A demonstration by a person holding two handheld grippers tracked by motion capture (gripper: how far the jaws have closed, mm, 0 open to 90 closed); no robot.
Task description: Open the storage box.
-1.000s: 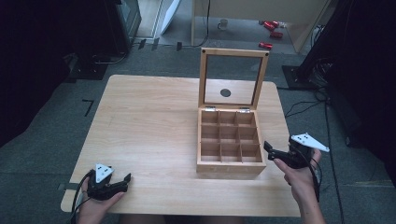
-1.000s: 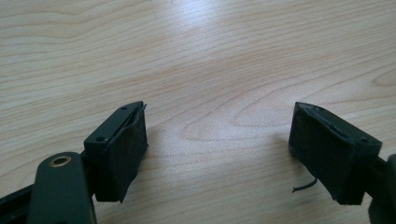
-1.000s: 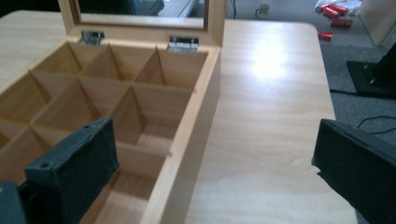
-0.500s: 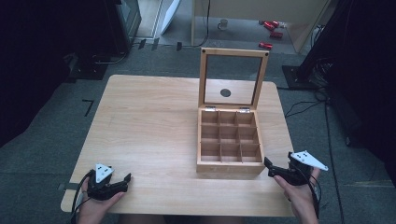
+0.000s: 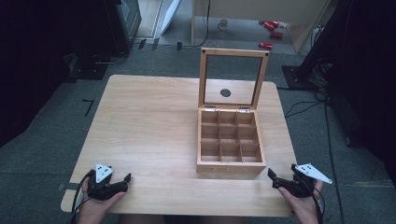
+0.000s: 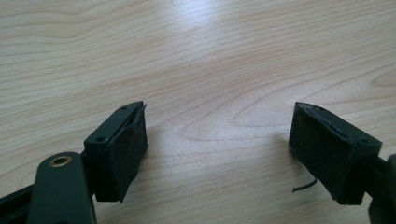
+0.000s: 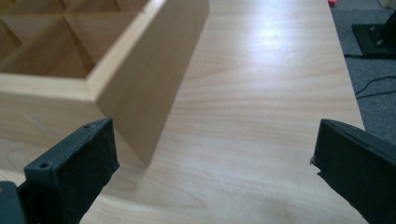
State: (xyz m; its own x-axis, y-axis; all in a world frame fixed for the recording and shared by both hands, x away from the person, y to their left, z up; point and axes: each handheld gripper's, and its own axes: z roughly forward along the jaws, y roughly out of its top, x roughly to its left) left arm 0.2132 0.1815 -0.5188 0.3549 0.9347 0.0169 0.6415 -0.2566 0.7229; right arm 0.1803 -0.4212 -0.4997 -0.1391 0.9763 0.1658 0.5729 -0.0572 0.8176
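A wooden box (image 5: 231, 140) with nine compartments sits on the bench (image 5: 149, 126), its glass lid (image 5: 232, 77) standing upright. The left claw (image 5: 127, 178) rests well left of the box near the bench's front edge, jaws apart over bare wood. The right claw (image 5: 272, 175) sits just off the box's front right corner, jaws wide apart, holding nothing

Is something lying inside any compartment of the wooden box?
No, in the high view the wooden box stands open and all nine compartments are bare wood.

Grey carpet floor (image 5: 56, 140) (dim edges)
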